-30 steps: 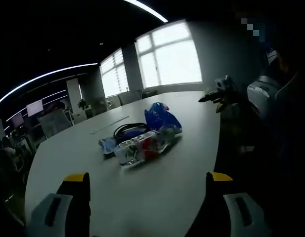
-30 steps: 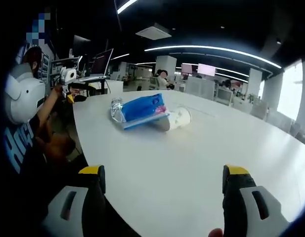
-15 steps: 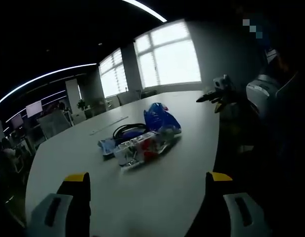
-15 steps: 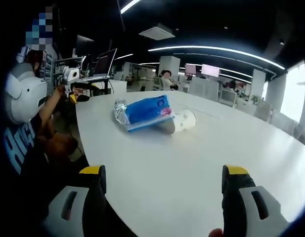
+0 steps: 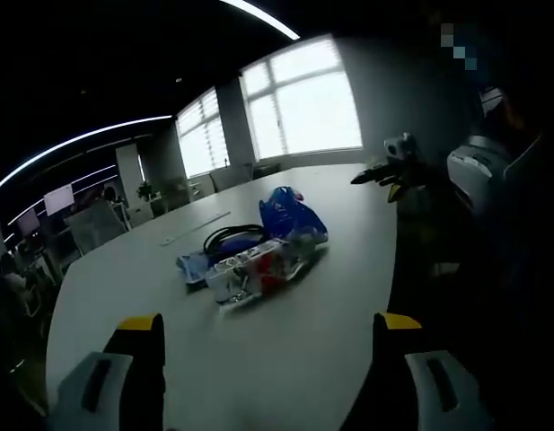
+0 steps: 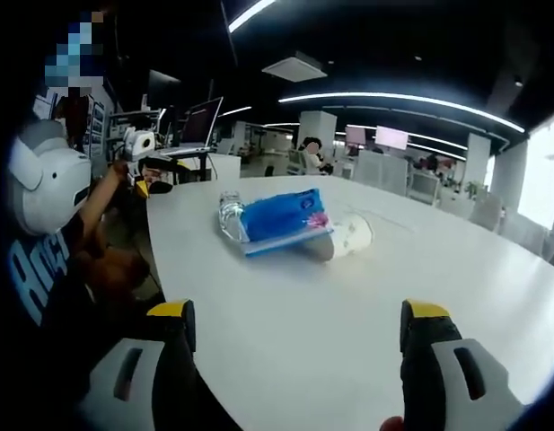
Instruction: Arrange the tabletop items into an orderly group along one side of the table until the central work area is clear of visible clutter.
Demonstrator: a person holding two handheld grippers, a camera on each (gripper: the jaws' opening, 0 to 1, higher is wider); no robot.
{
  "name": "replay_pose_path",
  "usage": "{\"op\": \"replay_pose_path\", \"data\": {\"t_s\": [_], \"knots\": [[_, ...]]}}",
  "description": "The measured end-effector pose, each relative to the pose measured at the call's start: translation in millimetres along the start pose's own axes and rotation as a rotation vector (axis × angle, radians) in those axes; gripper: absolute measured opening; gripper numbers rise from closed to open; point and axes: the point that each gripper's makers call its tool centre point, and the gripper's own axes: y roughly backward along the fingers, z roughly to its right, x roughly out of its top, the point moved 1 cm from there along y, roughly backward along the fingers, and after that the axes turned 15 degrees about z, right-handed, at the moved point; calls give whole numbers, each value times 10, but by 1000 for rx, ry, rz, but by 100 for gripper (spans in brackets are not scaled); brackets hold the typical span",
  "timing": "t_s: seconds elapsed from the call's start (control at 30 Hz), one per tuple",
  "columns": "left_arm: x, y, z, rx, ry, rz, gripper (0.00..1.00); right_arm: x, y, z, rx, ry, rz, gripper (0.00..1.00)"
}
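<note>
On the white table [image 5: 330, 269], mid-view in the left gripper view: a tight cluster of a blue bag [image 5: 290, 213], black cable [image 5: 230, 235] and clear packet [image 5: 255, 268]. In the right gripper view, at 12 o'clock of the jaws: blue pouch [image 6: 281, 218], bottle [image 6: 230, 212] and white cup [image 6: 350, 237], touching. Bare tabletop all round both groups; curved table edge at 3 o'clock of the bag. Left gripper [image 5: 269, 334] and right gripper [image 6: 299, 325] both level over the near edge, jaws wide apart, holding nothing.

Blue bag [image 5: 293, 214], black cable [image 5: 230, 235], red-white packets [image 5: 256, 267] clustered together mid-table [image 5: 294, 341], blue pack [image 6: 281, 218] beside cup [image 6: 356, 236]
</note>
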Motion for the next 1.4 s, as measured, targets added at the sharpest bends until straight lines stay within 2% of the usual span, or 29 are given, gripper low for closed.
{"op": "replay_pose_path", "data": {"t_s": [0.27, 1.07, 1.4], "knots": [[-35, -2, -9, 2, 7, -7, 95, 87, -105, -82, 19, -4, 48, 87], [-111, -87, -1, -16, 27, -3, 94, 51, -363, -384, 114, -13, 41, 83], [-109, -139, 8, -24, 33, 8, 93, 101, -462, -535, 158, -10, 57, 80]]}}
